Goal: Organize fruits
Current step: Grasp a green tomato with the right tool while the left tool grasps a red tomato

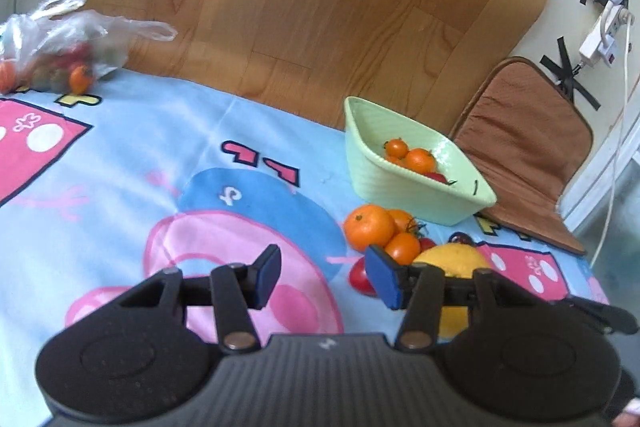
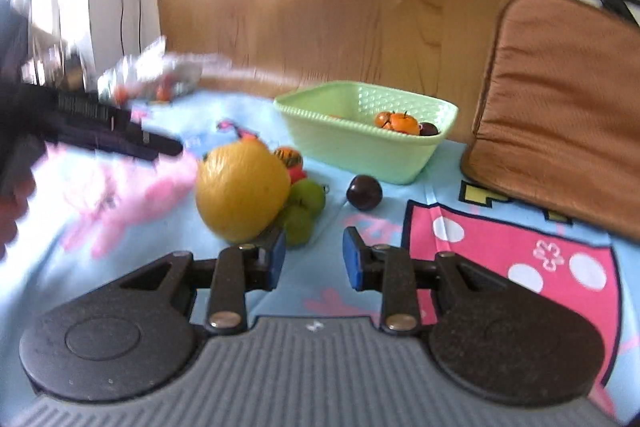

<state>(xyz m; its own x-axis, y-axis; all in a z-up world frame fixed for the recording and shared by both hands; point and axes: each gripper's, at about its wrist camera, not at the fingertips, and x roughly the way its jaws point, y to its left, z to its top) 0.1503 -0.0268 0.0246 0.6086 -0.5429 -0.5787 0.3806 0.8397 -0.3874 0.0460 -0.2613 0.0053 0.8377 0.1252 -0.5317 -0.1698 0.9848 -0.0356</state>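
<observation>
A pale green basket (image 1: 400, 187) (image 2: 352, 147) stands on the cartoon cloth and holds small oranges (image 1: 412, 157) (image 2: 396, 121) and a dark fruit (image 2: 428, 129). Beside it lies a pile of loose fruit: a big yellow citrus (image 2: 242, 193) (image 1: 456, 261), oranges (image 1: 370, 227), a red tomato (image 1: 362, 279), green fruits (image 2: 304, 211) and a dark plum (image 2: 364, 193). My left gripper (image 1: 326, 277) is open and empty, just left of the pile. My right gripper (image 2: 314, 259) is open and empty, in front of the green fruits and the plum. The left gripper's body (image 2: 104, 123) shows blurred in the right wrist view.
A clear plastic bag (image 1: 60, 43) with more fruit lies at the far left edge of the cloth. A brown cushion (image 1: 528, 147) (image 2: 560, 107) lies right of the basket. A wood-pattern mat covers the floor behind. A power strip and cable (image 1: 600, 43) hang on the right wall.
</observation>
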